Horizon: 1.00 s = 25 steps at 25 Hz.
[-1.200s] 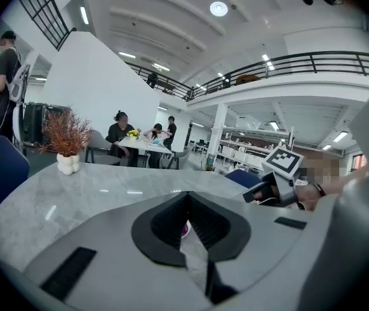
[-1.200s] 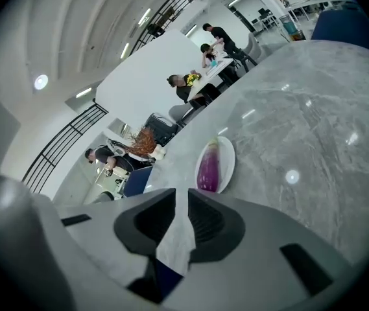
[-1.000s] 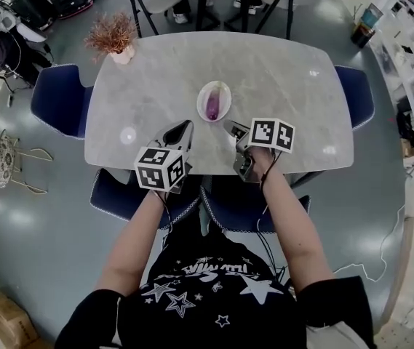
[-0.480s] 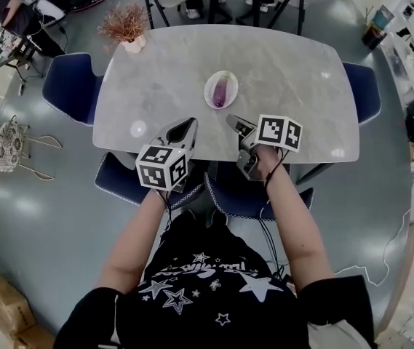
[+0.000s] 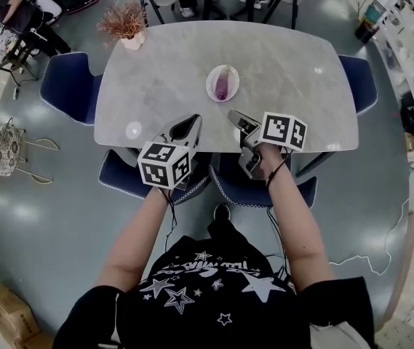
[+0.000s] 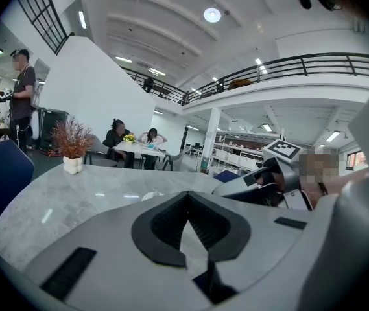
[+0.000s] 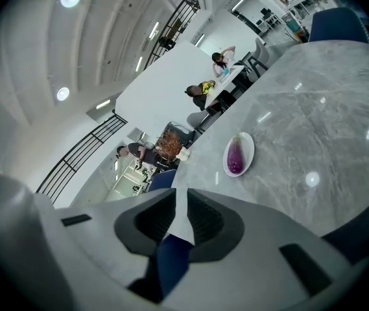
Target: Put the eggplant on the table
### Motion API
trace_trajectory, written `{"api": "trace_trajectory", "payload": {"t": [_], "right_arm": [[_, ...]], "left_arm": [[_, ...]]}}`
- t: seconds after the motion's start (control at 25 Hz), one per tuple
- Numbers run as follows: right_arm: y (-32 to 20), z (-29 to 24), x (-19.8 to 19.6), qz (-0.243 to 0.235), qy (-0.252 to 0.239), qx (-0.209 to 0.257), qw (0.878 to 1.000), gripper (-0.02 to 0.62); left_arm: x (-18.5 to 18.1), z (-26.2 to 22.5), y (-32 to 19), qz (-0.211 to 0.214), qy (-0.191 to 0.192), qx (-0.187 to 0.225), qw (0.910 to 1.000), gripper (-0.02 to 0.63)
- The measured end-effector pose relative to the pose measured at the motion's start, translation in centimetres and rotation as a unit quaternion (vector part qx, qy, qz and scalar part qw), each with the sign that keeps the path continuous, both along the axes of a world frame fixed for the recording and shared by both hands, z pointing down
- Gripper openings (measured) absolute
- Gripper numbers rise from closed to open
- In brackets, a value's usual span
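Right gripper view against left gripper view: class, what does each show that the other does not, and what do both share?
Only the right gripper view shows the eggplant, lying on a white plate. Only the left gripper view shows the right gripper with its marker cube. Both show the grey marble table, the potted plant near its far corner, and people seated at a farther table.
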State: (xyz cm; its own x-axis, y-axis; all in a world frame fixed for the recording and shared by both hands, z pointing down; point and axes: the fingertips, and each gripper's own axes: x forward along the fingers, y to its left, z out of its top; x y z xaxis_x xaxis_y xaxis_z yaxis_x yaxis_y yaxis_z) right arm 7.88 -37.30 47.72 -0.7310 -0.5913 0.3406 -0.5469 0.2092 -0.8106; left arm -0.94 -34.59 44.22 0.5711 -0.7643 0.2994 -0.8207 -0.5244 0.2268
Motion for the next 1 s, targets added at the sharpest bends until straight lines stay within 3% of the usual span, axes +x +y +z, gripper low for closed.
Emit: {"api": "trace_trajectory", "payload": {"t": [0.36, 1.0], "right_arm": [[5.0, -3.1, -1.1, 0.040, -0.003, 0.032, 0.999, 0.060], [18.0, -6.8, -5.2, 0.061, 0.023, 0.078, 0.995, 0.059]], "left_arm": [[-2.9, -2.3, 5.5, 0.023, 0.015, 0.021, 0.9994, 0.008], [-5.8, -5.2, 16.7, 0.072, 0.041, 0.046, 0.9955, 0.008]]}}
